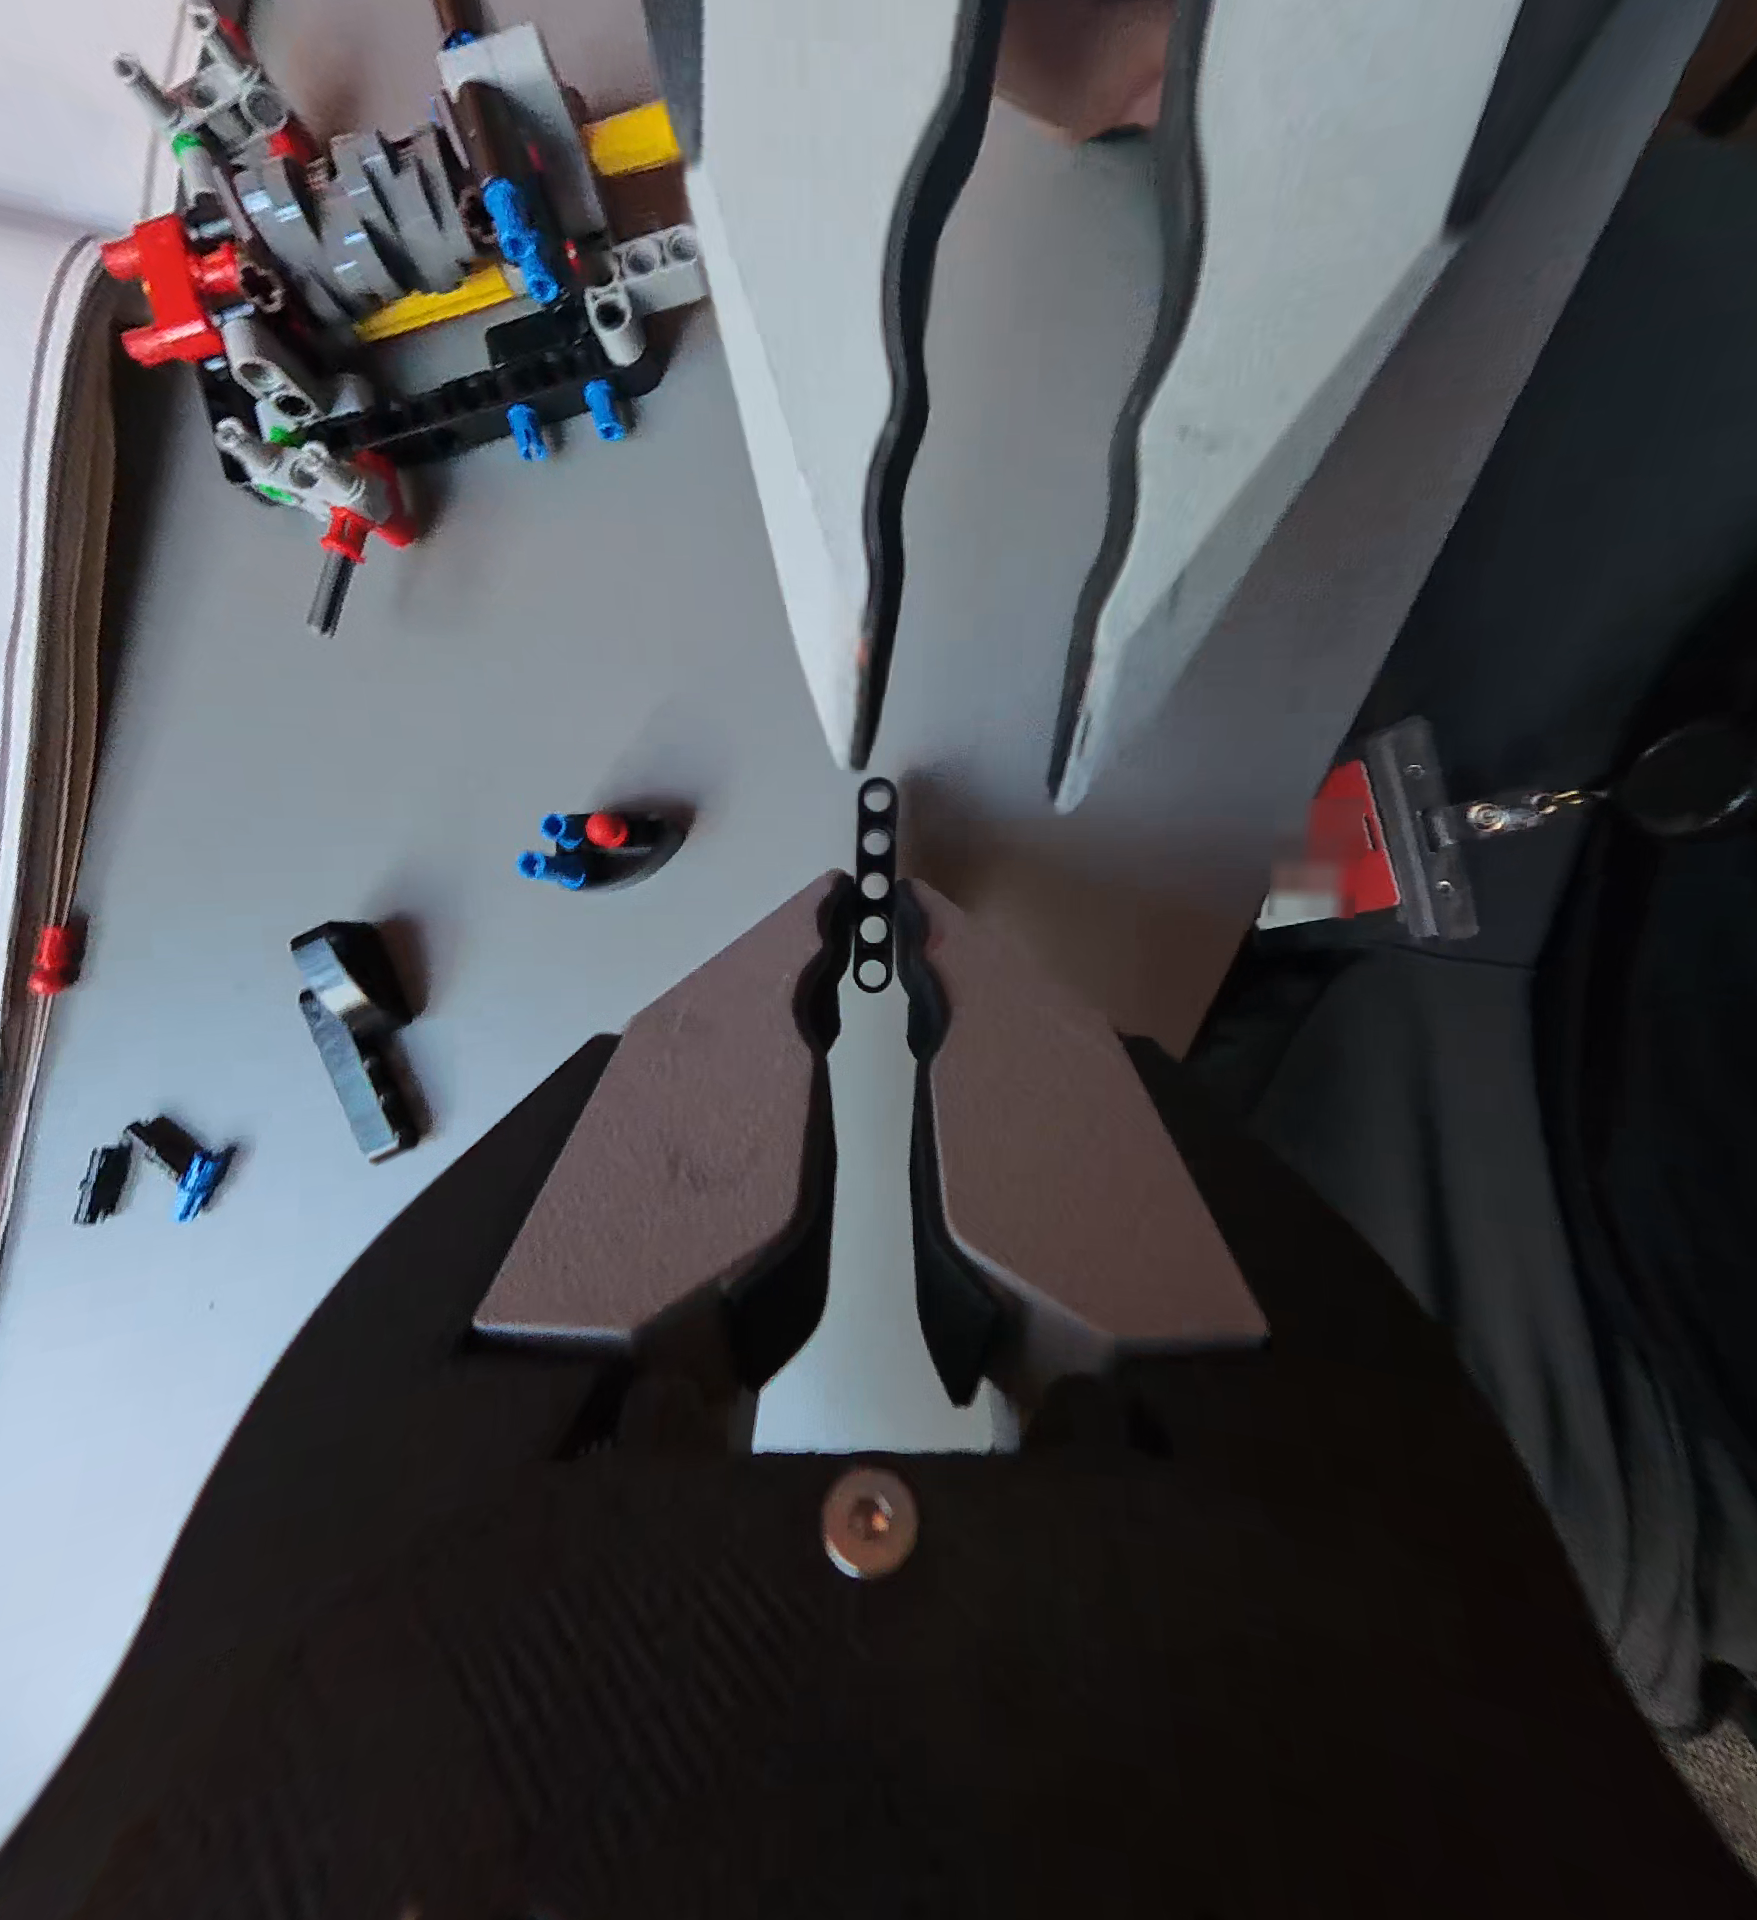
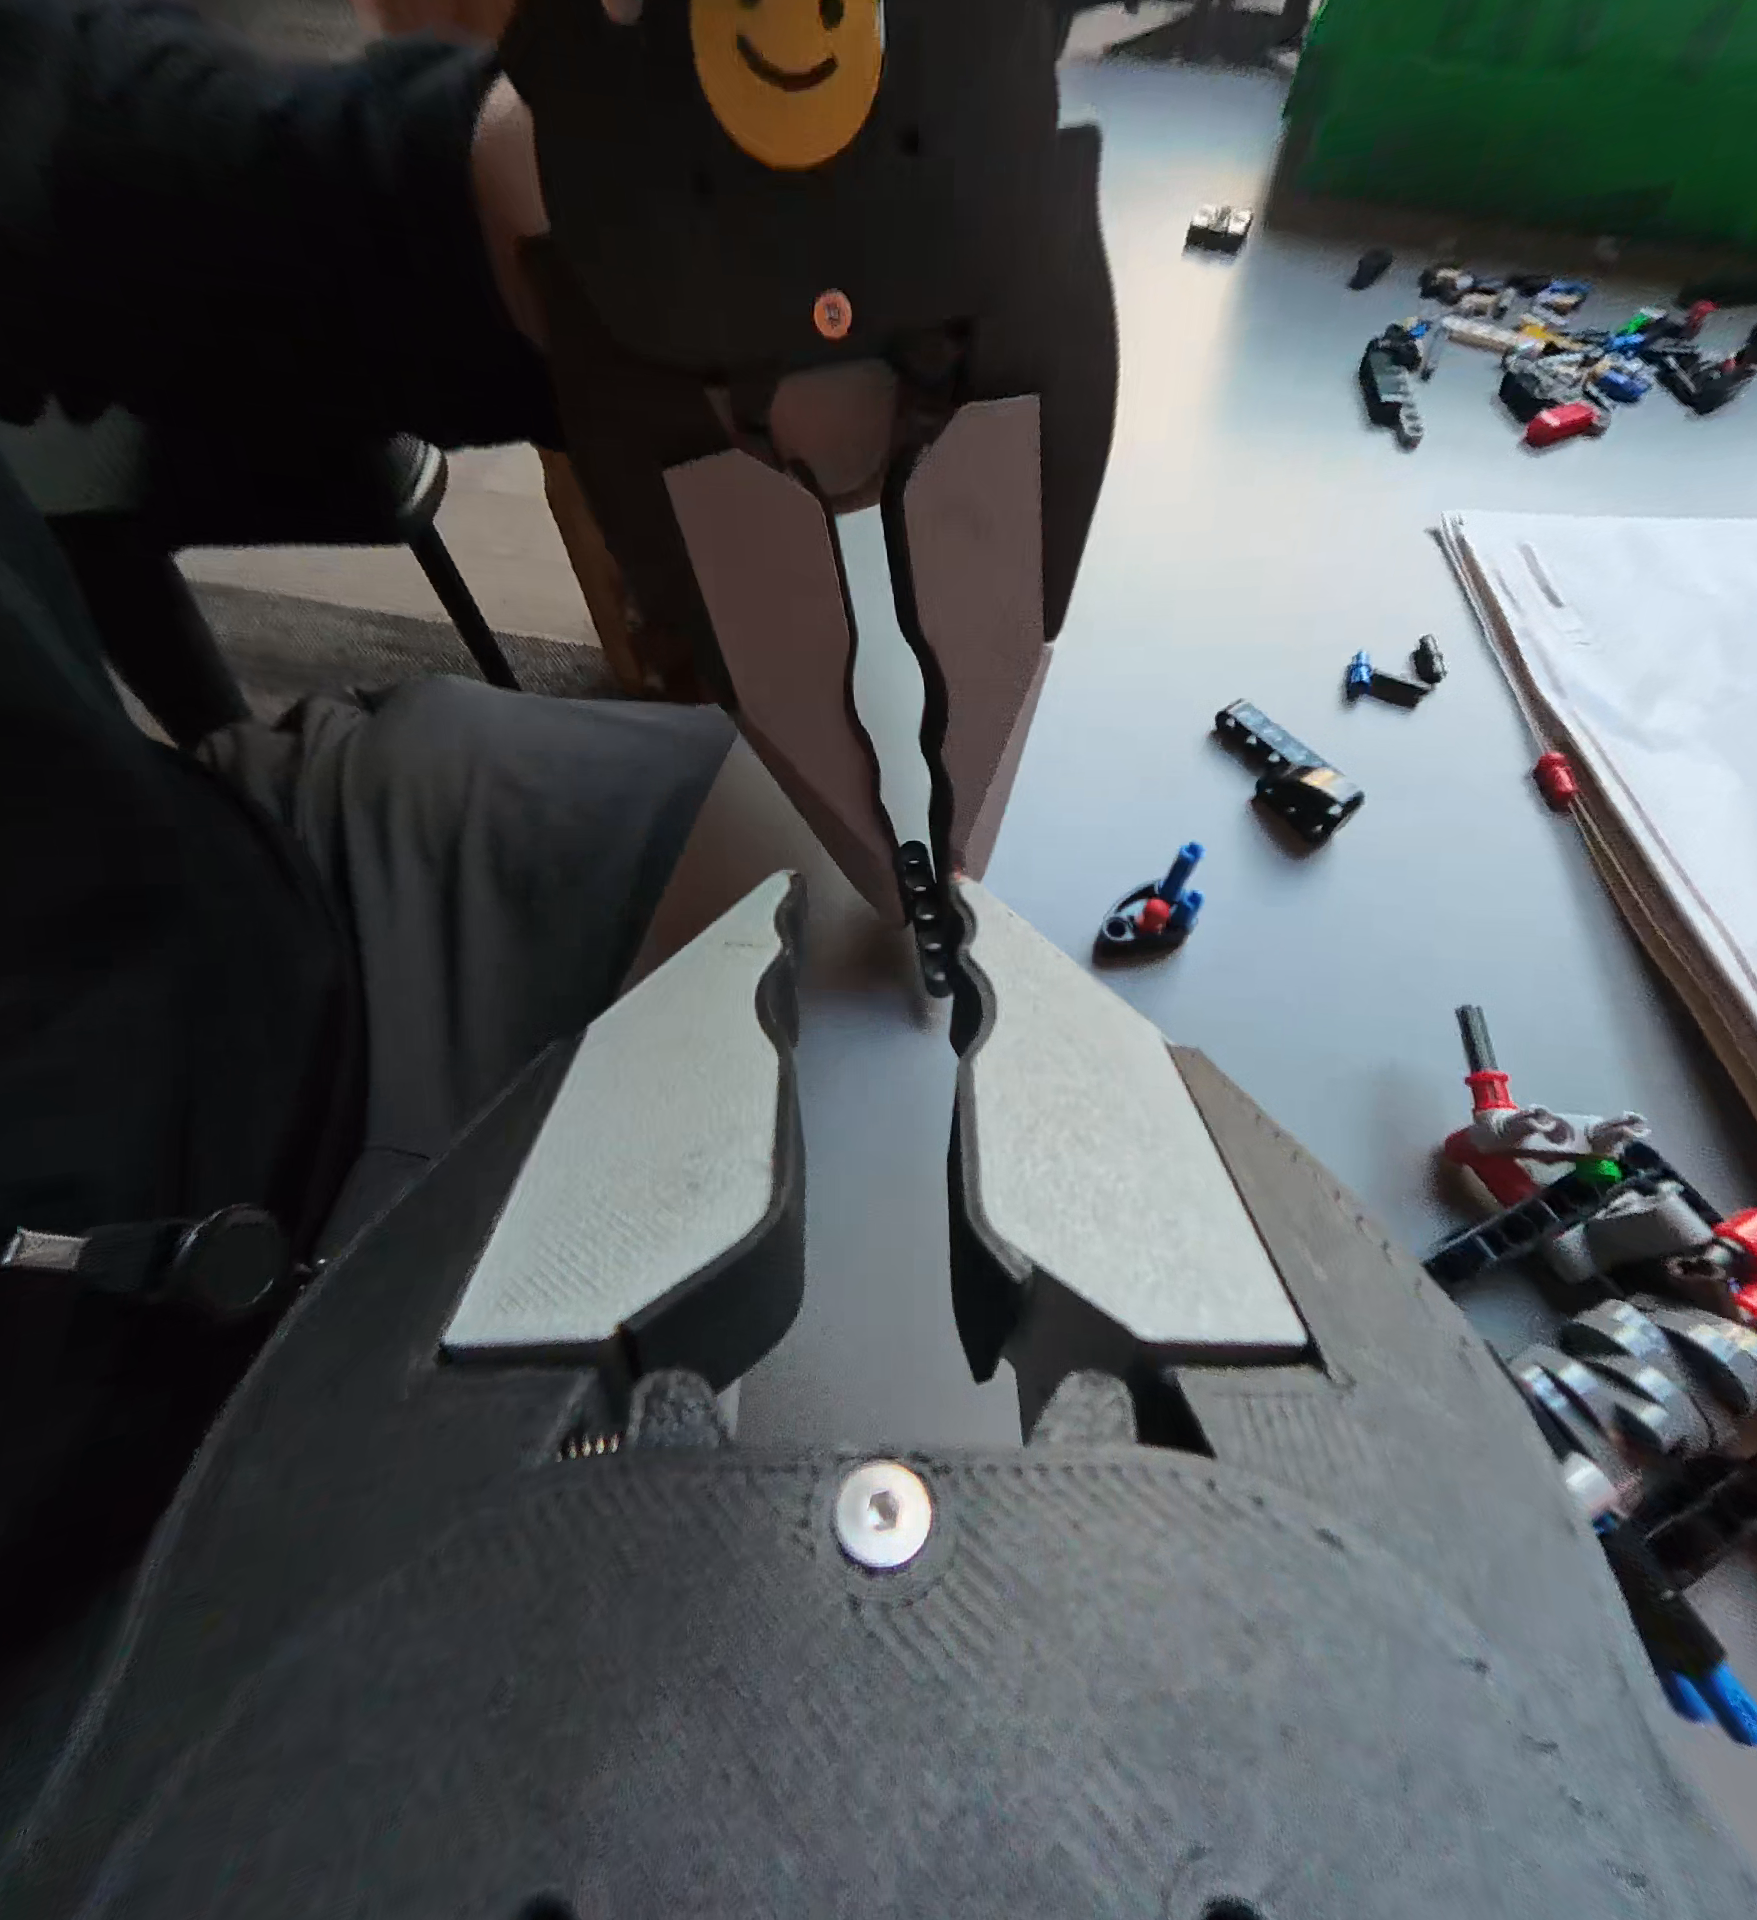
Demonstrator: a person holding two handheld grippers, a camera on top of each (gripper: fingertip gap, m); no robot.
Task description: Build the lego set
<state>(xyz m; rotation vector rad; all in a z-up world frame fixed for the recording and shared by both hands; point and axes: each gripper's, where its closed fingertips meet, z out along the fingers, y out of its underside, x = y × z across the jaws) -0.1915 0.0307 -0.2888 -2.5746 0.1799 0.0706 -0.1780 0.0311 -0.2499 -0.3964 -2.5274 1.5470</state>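
I am working over the grey table [image 1: 500, 727], and the biggest thing on it is the half-built model [image 1: 386, 301], sitting at ten o'clock in my left wrist view, with a stack of white sheets [image 2: 1684, 727] lying at three o'clock in my right wrist view. My left gripper [image 1: 876, 914] is clamping the lower holes of a thin black beam [image 1: 875, 883], which is standing at the centre of that view, lifted just off the table near its edge. My right gripper [image 2: 879, 935] is facing it with its fingers apart, one fingertip [image 2: 967, 925] brushing the beam's free end and the other standing clear. I am judging the beam to be light, stiff, smooth plastic, so it is likely to pivot or slip under a narrow pinch; taking it flat across its faces near the free holes should hold best. Smaller loose bits are lying about: two black angled pieces [image 1: 360, 1029] at nine o'clock, a black piece with blue pins [image 1: 593, 842], a lone red bush [image 1: 56, 956]. The far pile of parts [image 2: 1580, 353] is blurring together, the model is being cut off by the frame, and I cannot tell whether my right fingertip is truly touching
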